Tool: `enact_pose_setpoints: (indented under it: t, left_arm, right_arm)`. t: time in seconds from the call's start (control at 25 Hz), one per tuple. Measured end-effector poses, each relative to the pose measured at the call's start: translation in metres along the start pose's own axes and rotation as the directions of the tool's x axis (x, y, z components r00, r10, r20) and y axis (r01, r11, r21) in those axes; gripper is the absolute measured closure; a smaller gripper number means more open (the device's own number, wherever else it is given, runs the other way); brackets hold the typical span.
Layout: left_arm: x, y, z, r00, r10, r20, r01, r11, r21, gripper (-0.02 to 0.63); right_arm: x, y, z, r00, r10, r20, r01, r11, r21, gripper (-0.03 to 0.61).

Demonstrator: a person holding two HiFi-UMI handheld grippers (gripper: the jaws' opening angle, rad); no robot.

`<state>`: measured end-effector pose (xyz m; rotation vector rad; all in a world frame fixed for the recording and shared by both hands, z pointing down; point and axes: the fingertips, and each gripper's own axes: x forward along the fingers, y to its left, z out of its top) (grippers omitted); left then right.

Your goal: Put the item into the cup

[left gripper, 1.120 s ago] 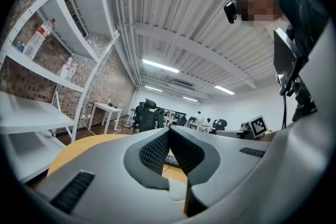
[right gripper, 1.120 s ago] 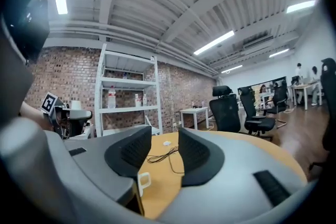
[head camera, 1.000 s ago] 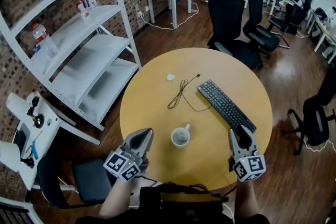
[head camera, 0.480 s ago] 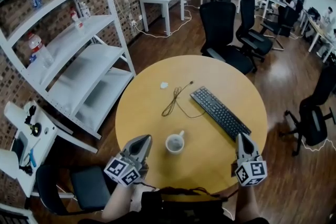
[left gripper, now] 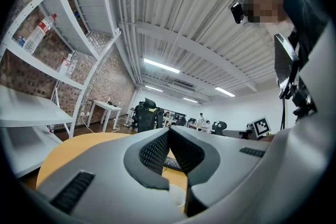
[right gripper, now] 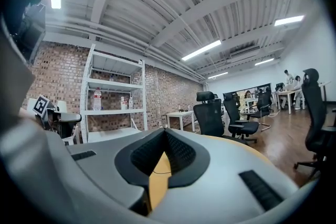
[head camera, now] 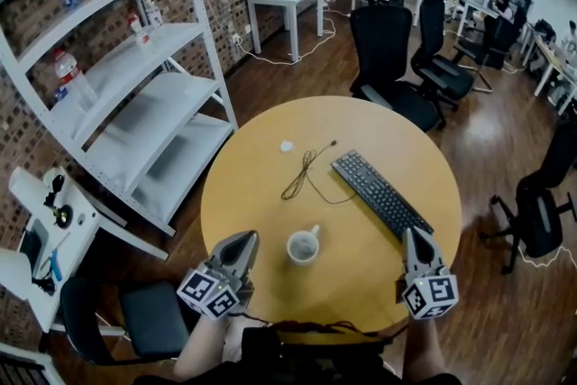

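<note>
While cup (head camera: 303,246) stands upright (mid-table) — handle (head camera: 313,231) faces keyboard (head camera: 380,193).

Our left tool (head camera: 247,236) and right tool (head camera: 412,233) are grey wedges, each backed by a white cube (head camera: 427,295) of black square markers (pads (right gripper: 143,157) dark and ribbed); we wear a black top (head camera: 297,358).

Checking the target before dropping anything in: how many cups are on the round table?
1. A white cup stands on the yellow round table, near the person's edge, left of the black keyboard's near end. Nothing on the table could hide another.
</note>
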<state>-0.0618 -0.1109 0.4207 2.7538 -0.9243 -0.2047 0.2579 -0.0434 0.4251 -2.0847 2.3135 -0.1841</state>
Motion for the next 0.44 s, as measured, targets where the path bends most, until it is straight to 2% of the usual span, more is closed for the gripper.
enact_pose_setpoints:
  t: [0.44]
  left_arm:
    - [-0.003, -0.003, 0.0, 1.0, -0.007, -0.004, 0.007, 1.0, -0.003, 0.614]
  right_arm:
    - [0.003, 0.013, 0.0, 1.0, 0.018, 0.009, -0.018, 1.0, 0.009, 0.569]
